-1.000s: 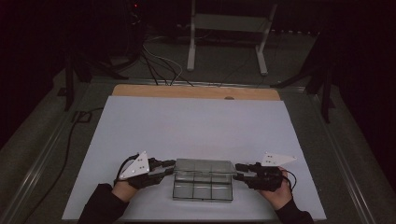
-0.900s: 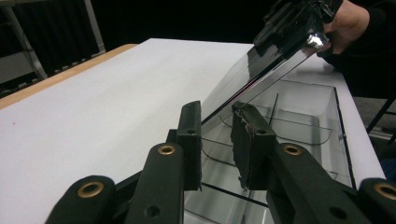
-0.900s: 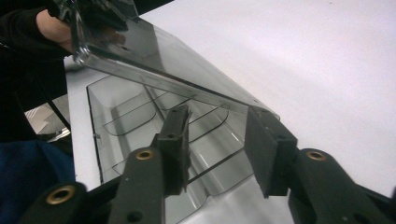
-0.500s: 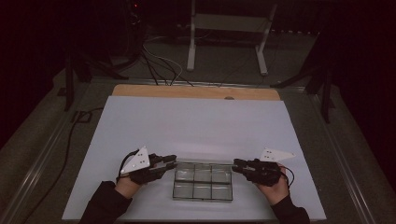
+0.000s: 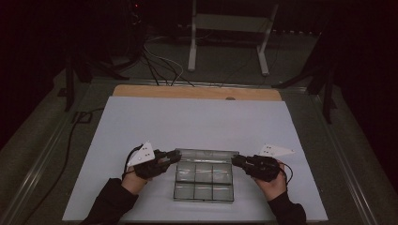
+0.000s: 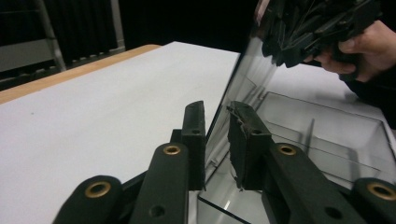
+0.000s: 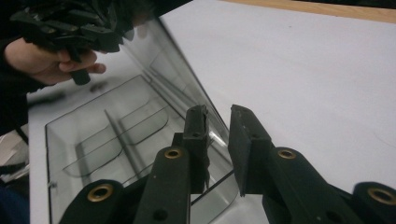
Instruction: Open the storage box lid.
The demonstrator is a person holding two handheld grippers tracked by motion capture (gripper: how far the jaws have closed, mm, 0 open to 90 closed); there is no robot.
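Near the front edge of the white table point(image 5: 141, 117), a clear divided box point(image 5: 204, 180) is sitting between the person's two hands, its lid point(image 5: 205, 154) standing raised along the far side. The left gripper point(image 5: 174, 156) is reaching in from the left with its jaws straddling the left end of the lid; they have just been closing, and in the left gripper view the pads point(image 6: 247, 140) are sitting either side of the clear panel point(image 6: 243, 84), seemingly pinching it, though a sliver of gap makes that hard to confirm. The right gripper point(image 5: 236, 161) is doing likewise at the right end, its jaws having just been narrowing around the lid's edge point(image 7: 187, 93). Farther off, a wooden strip point(image 5: 197, 92) is bordering the table.
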